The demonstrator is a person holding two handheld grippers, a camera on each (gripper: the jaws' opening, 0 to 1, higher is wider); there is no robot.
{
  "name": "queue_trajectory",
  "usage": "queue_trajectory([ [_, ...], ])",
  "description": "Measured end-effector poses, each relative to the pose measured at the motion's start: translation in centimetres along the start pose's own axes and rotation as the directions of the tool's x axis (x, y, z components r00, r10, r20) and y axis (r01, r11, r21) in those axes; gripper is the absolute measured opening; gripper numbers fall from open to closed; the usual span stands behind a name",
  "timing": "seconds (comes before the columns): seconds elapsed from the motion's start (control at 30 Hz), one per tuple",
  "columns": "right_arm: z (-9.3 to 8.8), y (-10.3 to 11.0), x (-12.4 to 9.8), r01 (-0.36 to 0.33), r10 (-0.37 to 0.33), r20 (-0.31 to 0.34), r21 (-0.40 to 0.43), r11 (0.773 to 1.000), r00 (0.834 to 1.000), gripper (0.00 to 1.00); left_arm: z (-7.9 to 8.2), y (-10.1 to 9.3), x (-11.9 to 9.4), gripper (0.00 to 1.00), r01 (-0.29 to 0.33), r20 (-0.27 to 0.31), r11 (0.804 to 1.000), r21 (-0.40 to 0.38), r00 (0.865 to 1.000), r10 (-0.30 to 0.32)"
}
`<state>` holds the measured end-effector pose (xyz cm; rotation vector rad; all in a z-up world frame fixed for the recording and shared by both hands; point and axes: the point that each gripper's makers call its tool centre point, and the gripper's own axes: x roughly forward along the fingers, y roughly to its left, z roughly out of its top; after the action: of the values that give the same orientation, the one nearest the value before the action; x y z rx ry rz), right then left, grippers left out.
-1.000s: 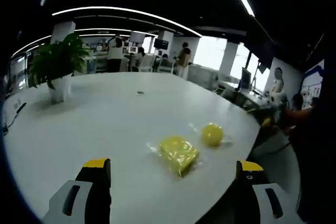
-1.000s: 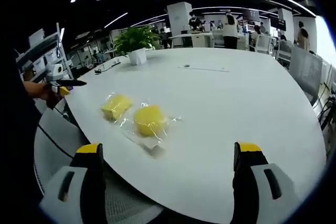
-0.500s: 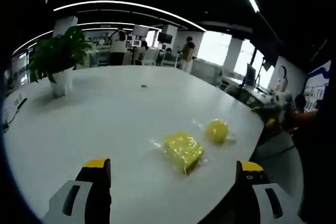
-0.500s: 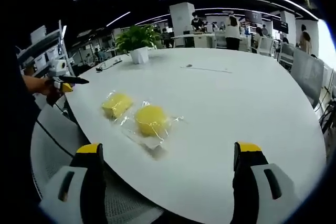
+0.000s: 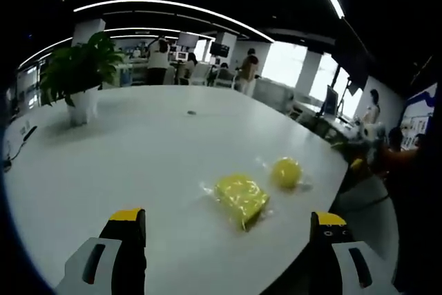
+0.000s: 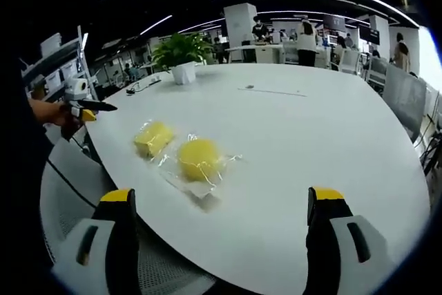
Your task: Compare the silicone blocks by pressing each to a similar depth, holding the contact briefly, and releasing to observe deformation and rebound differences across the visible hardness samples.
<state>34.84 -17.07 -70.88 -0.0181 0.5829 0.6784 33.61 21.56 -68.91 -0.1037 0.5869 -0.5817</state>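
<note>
Left gripper (image 5: 228,222) open above white table (image 5: 138,157); potted plant (image 5: 76,77) behind.

Both grippers held spread, gripping nothing.
The left gripper (image 5: 228,253) and right gripper (image 6: 224,240) show black, yellow-tipped jaws wide apart; a hand (image 6: 52,112) grips the left one.

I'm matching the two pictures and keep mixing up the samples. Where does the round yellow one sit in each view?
Left gripper view: round yellow sample, right of centre, beyond the square yellow block.
Right gripper view, left of centre, nearer than the block.
Shared landmark: potted plant.
</note>
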Motion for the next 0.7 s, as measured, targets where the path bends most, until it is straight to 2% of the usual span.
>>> queue_trajectory([
  [0.2, -0.12, 0.01, 0.06, 0.001, -0.001, 0.005, 0.021, 1.0, 1.0, 0.97, 0.13, 0.17, 0.13, 1.0, -0.011, 0.008, 1.0, -0.028, 1.0, 0.011],
  [0.7, -0.03, -0.01, 0.05, 0.004, -0.005, 0.01, 0.028, 1.0, 1.0, 0.97, 0.54, -0.16, 0.51, 1.0, 0.0, 0.008, 1.0, -0.024, 1.0, 0.0],
])
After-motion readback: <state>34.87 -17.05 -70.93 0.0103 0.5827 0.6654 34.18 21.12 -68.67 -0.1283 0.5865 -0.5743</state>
